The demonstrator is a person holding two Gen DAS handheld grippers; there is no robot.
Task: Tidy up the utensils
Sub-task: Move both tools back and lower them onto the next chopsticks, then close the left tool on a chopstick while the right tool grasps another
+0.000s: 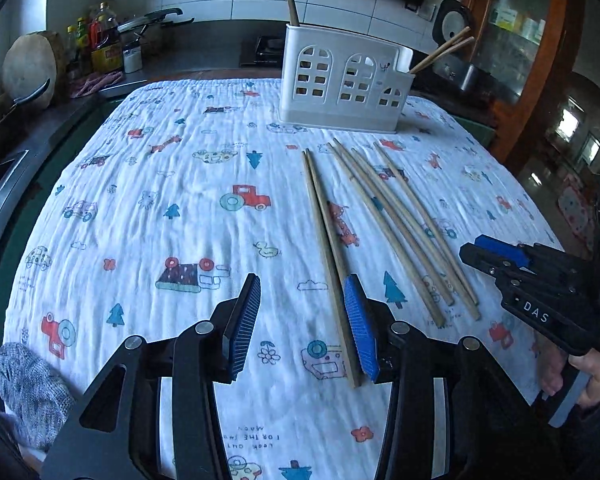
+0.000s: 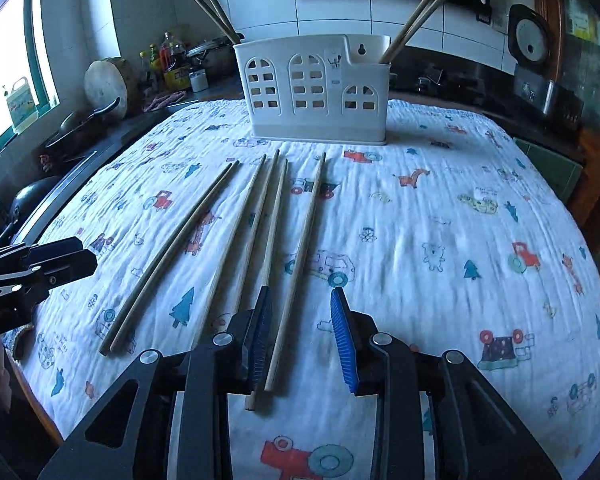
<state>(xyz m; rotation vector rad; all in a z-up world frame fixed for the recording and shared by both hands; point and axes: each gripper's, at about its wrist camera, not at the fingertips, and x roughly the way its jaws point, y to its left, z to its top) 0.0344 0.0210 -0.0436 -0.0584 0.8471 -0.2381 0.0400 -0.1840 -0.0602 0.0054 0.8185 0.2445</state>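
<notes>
Several wooden chopsticks lie on a patterned white cloth [image 1: 204, 216] before a white plastic utensil holder [image 1: 342, 82], also in the right wrist view [image 2: 314, 94]. Chopsticks stand in both ends of the holder [image 2: 414, 20]. My left gripper [image 1: 304, 320] is open; a darker pair of chopsticks [image 1: 328, 248] lies just inside its right finger. My right gripper [image 2: 304, 340] is open; a single light chopstick [image 2: 300, 256] lies between its fingers. Three more chopsticks [image 2: 256, 232] lie to its left, then the darker pair [image 2: 172, 256]. The right gripper shows in the left view [image 1: 496, 258].
A kitchen counter at the left holds a round wooden block [image 2: 108, 82], bottles [image 2: 168, 60] and a pan [image 2: 84, 120]. A grey knitted cloth [image 1: 28, 392] lies at the table's near left corner. A wooden cabinet [image 1: 520, 40] stands at the right.
</notes>
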